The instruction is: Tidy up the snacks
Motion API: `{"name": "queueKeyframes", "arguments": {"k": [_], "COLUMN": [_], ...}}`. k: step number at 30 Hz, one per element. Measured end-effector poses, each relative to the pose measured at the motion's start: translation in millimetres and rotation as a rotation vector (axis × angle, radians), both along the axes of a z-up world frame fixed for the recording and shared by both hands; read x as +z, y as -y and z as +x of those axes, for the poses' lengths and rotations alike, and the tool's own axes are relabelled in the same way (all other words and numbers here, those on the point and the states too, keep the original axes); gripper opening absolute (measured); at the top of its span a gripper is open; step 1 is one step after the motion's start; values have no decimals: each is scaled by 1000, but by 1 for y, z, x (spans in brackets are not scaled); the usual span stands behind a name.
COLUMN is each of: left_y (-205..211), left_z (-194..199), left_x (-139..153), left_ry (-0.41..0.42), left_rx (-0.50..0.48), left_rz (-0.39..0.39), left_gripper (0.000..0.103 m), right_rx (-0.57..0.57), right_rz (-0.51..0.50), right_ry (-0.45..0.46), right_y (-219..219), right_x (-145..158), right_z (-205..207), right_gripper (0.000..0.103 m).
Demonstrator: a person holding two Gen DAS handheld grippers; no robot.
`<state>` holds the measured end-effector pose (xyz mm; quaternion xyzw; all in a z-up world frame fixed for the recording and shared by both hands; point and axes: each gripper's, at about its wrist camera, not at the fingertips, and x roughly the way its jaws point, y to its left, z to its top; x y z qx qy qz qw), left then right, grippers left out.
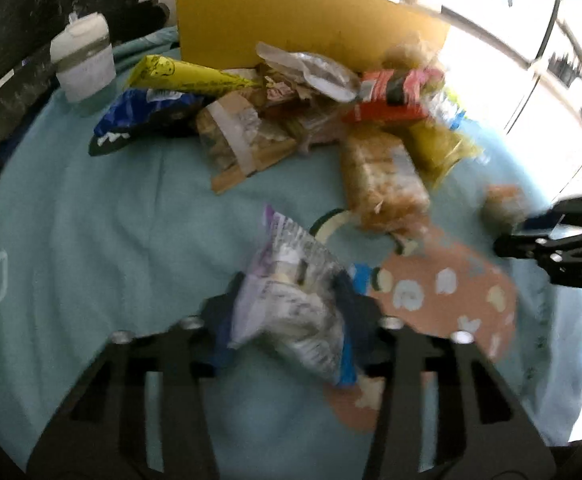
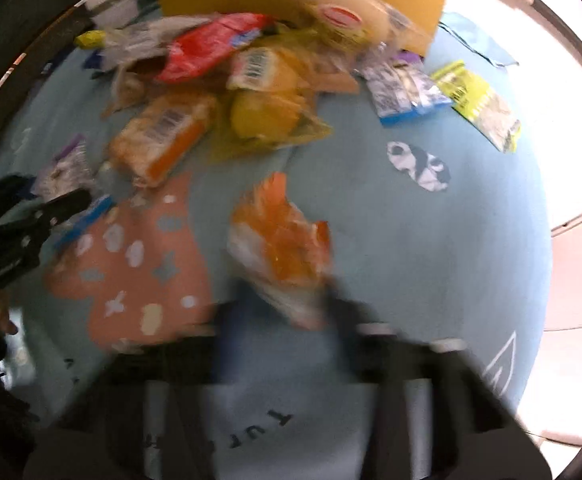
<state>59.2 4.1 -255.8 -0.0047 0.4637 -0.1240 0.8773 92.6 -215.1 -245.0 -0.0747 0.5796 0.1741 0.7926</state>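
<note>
In the left wrist view my left gripper (image 1: pixel 291 328) is shut on a silver and purple snack packet (image 1: pixel 291 300), which sticks up between the blue pads over the light blue cloth. In the right wrist view my right gripper (image 2: pixel 287 316) is shut on an orange and white snack packet (image 2: pixel 283 248); this view is blurred. The right gripper (image 1: pixel 523 232) also shows at the left view's right edge, with the orange packet (image 1: pixel 503 204) at its tips. The left gripper (image 2: pixel 75 208) appears at the right view's left edge. A pile of mixed snacks (image 1: pixel 311 120) lies behind both.
A yellow cardboard box (image 1: pixel 291 28) stands behind the pile, and a white jar (image 1: pixel 85 64) at the back left. A blue-edged packet (image 2: pixel 403 88) and a lime packet (image 2: pixel 483 108) lie apart at the right. The cloth (image 1: pixel 91 220) carries an orange printed patch (image 2: pixel 139 264).
</note>
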Motion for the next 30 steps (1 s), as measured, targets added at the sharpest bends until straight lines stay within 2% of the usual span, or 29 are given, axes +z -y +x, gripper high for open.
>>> {"name": "queueKeyframes", "arguments": {"k": [3, 8, 12, 16, 19, 24, 30], "left_y": [-2, -7, -10, -12, -10, -9, -2], "left_z": [-1, -4, -4, 3, 16, 56, 112], "left_x": [10, 42, 73, 109, 137, 191, 246], "left_ry": [15, 102, 183, 264, 312, 403, 473], "left_rx": [4, 16, 22, 33, 47, 86, 93], "left_rz": [-23, -70, -105, -147, -168, -190, -197], "left_gripper": [27, 27, 27, 27, 27, 27, 27], "right_rx": [-6, -21, -26, -40, -47, -39, -56], "right_rz": [32, 114, 172, 236, 284, 308, 314], "right_ry": [31, 76, 131, 215, 287, 403, 474], "right_y": [0, 5, 7, 5, 8, 16, 14], "right_x": [9, 37, 69, 117, 157, 219, 262], "right_z": [-3, -4, -3, 9, 23, 57, 106], "right_gripper": [18, 18, 18, 18, 19, 19, 19]}}
